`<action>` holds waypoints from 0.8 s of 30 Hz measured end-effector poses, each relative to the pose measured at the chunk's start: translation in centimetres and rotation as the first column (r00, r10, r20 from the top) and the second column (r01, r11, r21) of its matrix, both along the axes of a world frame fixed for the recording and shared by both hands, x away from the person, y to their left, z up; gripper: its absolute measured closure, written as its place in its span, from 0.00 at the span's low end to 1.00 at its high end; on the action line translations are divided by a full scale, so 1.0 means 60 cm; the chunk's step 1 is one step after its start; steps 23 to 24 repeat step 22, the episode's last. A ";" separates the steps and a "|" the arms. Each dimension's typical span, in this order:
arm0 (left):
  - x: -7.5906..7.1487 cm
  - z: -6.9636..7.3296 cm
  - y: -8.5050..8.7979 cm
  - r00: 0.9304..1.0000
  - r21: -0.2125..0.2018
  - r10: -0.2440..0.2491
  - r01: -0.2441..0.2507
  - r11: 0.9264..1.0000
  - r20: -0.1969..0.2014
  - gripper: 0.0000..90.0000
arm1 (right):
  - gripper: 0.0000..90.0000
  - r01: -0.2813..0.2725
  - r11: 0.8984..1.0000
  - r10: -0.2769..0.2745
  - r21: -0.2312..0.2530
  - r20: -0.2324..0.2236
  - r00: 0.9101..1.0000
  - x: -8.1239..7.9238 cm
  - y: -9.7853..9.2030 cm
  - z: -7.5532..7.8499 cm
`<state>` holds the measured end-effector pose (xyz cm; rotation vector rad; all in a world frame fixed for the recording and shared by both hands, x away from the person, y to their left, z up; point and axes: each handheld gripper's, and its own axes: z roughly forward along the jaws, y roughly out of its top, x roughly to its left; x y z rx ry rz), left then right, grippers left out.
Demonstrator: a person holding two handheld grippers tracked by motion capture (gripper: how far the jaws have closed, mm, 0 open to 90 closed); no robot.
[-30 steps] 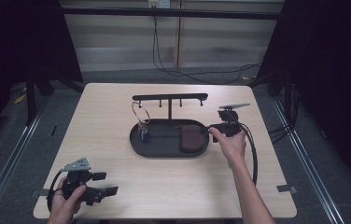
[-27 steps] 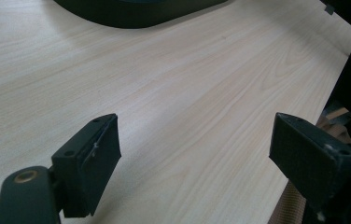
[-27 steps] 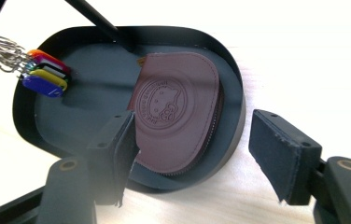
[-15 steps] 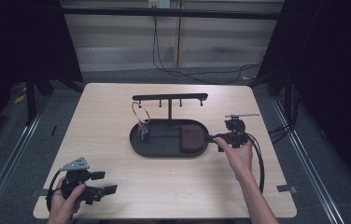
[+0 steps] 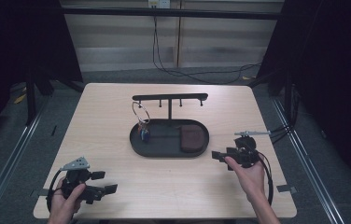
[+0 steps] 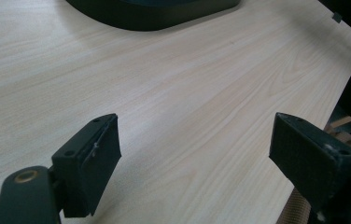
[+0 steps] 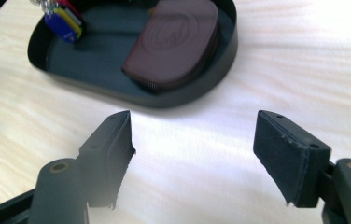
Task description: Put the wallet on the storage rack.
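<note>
A black oval tray [image 5: 164,155] sits mid-table with a T-shaped hook stand [image 5: 170,98] rising from it. A dark brown wallet [image 5: 191,140] lies in the tray's right half. Keys with coloured tags [image 5: 144,133] rest in its left end, on a ring that reaches up to a hook. My right gripper [image 5: 221,154] hovers just right of the tray, pointing at it. Its jaws have just been opening and stand open with nothing between them [image 7: 193,119], short of the tray rim [image 7: 183,98] and the wallet [image 7: 173,42]. My left gripper [image 5: 104,182] rests open at the front left corner, its jaws over bare wood [image 6: 194,126].
The light wooden table [image 5: 117,107] has dark floor and metal rails around it. Cables trail on the floor behind. Small tape marks sit near the front corners. The tray's edge [image 6: 150,18] appears far ahead in the left gripper view.
My right gripper has drawn back from the tray's right end toward the front right of the table, leaving the wallet in the tray. The left gripper has stayed put.
</note>
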<state>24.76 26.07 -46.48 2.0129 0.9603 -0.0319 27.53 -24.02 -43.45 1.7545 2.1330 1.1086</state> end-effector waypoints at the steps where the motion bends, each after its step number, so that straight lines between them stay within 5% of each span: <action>1: 0.000 0.000 0.000 1.000 0.000 0.000 0.000 1.000 -0.001 0.18 | 0.32 0.001 1.000 -0.001 0.004 0.003 1.000 -0.010 -0.002 -0.002; 7: 0.000 0.000 0.000 1.000 0.009 0.004 -0.004 1.000 0.001 0.18 | 0.30 0.007 1.000 -0.007 0.011 0.029 1.000 -0.067 -0.016 -0.007; 12: -0.002 0.000 -0.001 1.000 0.006 0.016 -0.016 1.000 0.003 0.18 | 0.29 0.025 0.999 -0.023 -0.030 0.074 0.997 -0.099 -0.024 -0.003; 15: -0.004 0.001 -0.003 0.998 0.055 0.034 -0.036 0.998 0.046 0.18 | 0.29 0.044 0.999 -0.042 -0.018 0.083 0.996 -0.117 -0.029 -0.016; 24: -0.007 0.005 -0.004 0.999 0.018 0.021 -0.022 1.000 0.039 0.18 | 0.29 0.081 0.997 -0.080 -0.009 0.086 0.993 -0.129 -0.036 -0.038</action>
